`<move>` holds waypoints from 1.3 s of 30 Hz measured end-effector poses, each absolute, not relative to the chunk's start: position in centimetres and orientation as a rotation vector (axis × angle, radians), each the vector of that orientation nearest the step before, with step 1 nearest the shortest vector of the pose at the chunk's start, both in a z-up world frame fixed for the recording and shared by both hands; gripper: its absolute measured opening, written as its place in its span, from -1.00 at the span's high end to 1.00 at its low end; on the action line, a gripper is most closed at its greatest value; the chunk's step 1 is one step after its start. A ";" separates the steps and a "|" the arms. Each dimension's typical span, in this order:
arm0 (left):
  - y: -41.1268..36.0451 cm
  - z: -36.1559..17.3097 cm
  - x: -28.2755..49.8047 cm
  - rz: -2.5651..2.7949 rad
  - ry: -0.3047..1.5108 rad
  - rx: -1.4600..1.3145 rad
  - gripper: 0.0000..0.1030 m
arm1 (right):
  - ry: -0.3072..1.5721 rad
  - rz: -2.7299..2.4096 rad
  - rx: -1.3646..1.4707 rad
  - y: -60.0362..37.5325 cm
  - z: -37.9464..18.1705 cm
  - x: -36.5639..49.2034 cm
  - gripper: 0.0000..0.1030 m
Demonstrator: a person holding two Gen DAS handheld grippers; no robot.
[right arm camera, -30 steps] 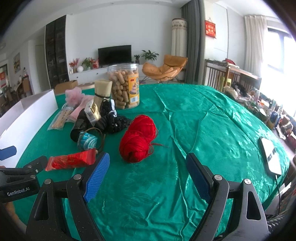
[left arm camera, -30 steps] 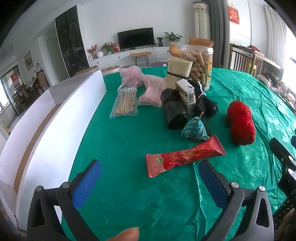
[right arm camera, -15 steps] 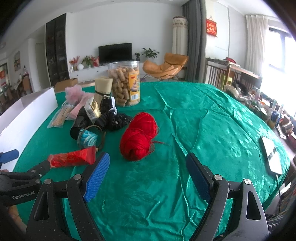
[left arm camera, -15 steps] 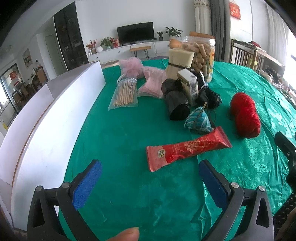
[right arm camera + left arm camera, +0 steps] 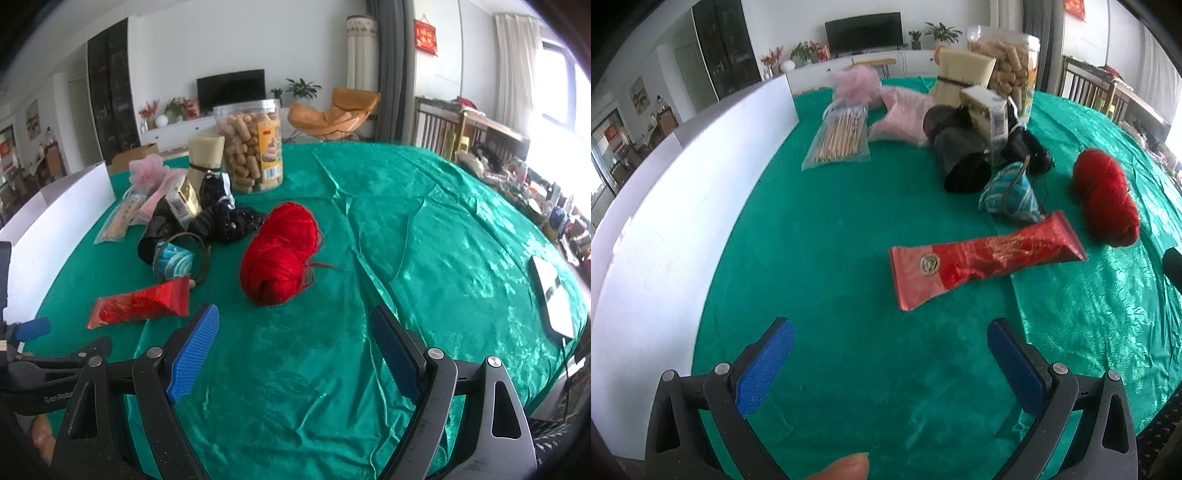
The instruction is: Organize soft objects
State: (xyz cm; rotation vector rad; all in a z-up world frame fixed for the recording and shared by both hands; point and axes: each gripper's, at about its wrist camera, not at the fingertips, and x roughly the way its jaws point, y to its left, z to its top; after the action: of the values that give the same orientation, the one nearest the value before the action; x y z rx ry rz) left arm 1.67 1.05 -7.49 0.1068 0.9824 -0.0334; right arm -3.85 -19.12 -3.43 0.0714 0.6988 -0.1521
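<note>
A red yarn ball (image 5: 280, 254) lies on the green tablecloth (image 5: 424, 229), a little ahead of my open, empty right gripper (image 5: 293, 349). It also shows in the left wrist view (image 5: 1104, 201). A red foil packet (image 5: 982, 256) lies ahead and right of my open, empty left gripper (image 5: 890, 356). Behind it are a teal striped pouch (image 5: 1010, 195), a black rolled cloth (image 5: 962, 162), black knit items (image 5: 229, 218), a pink cloth (image 5: 901, 120) and a pink mesh puff (image 5: 855, 83).
A long white box (image 5: 665, 221) runs along the left side. A bag of sticks (image 5: 840, 138), a small carton (image 5: 988, 118), a tan roll (image 5: 960, 79) and a clear snack jar (image 5: 251, 146) stand at the back. A flat white device (image 5: 552, 295) lies at the right edge.
The left gripper has moved forward and tilted down towards the red packet and the pile. The right gripper has moved a little closer to the red yarn. Both stay open.
</note>
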 end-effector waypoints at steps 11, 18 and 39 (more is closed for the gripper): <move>2.1 -9.0 4.0 -0.054 1.062 0.040 -1.00 | 0.797 -0.153 0.076 -19.2 -5.0 -2.6 -0.68; 2.0 -9.2 6.4 -0.064 1.067 0.048 -1.00 | 0.862 -0.142 0.098 -19.5 -6.1 -2.1 -0.68; 2.5 -9.4 13.4 -0.128 0.978 0.052 -1.00 | 0.973 -0.159 0.075 -19.1 -8.1 -1.0 -0.70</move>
State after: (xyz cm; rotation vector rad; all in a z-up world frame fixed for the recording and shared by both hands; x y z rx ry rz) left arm 13.38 2.54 -9.43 0.0521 0.9781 -0.1284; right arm -1.01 -19.11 -8.07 0.0750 0.9735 -0.1591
